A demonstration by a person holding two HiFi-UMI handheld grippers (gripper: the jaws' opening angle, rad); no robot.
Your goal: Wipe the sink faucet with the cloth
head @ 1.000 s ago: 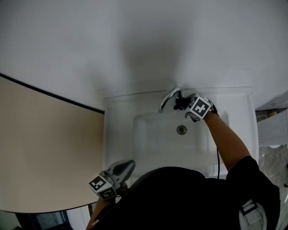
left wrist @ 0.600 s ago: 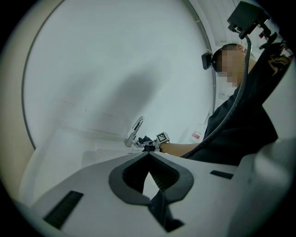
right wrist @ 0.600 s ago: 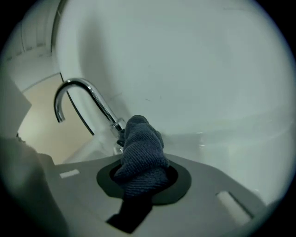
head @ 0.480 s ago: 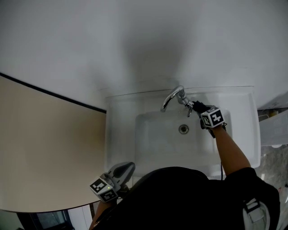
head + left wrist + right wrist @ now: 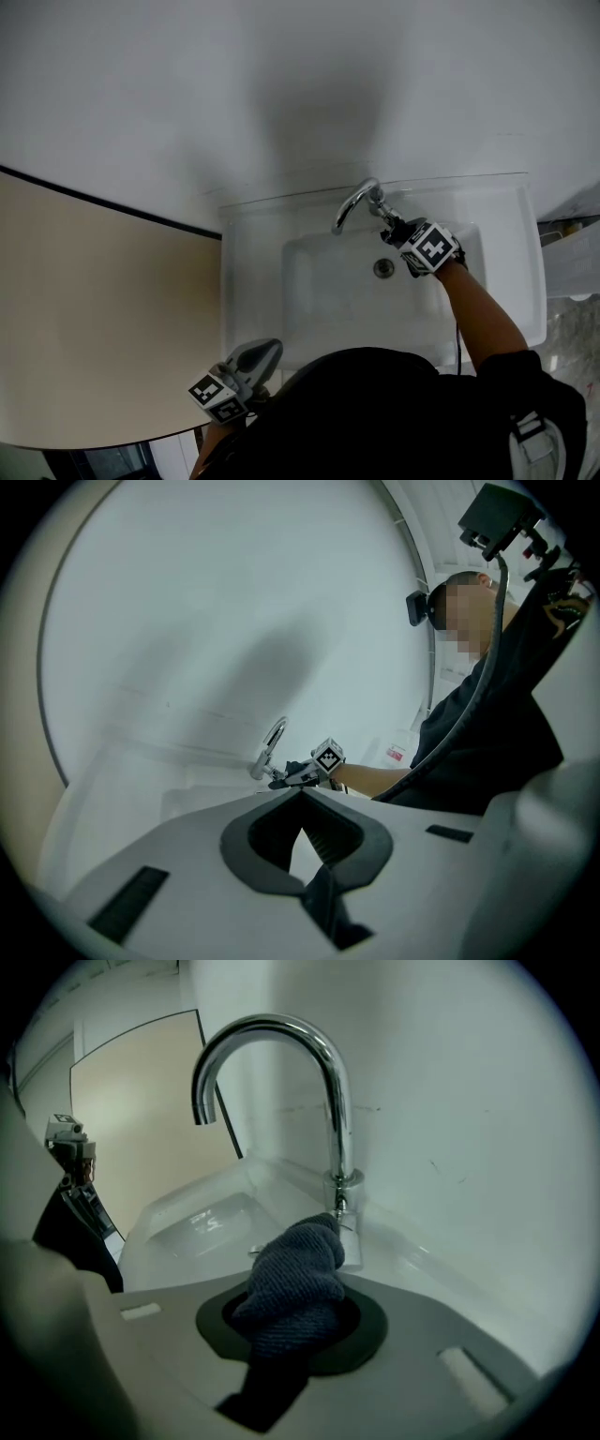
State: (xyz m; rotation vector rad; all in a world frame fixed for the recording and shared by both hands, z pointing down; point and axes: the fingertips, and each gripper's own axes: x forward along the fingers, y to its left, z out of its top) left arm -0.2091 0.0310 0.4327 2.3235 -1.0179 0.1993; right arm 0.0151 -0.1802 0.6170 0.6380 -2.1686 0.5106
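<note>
The right gripper (image 5: pixel 394 232) has its fingers pinching a bunched dark cloth (image 5: pixel 292 1274), whose tip sits at the foot of the curved chrome faucet (image 5: pixel 338 1101) behind the white sink (image 5: pixel 319 300), while the left gripper (image 5: pixel 253 358), fingers pressed together and empty, hangs by the sink's near edge.

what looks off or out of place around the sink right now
Nothing stands out. The faucet stands upright and intact on the sink, no spill shows, and the right hand-held gripper holds the bunched cloth by the faucet's base.
</note>
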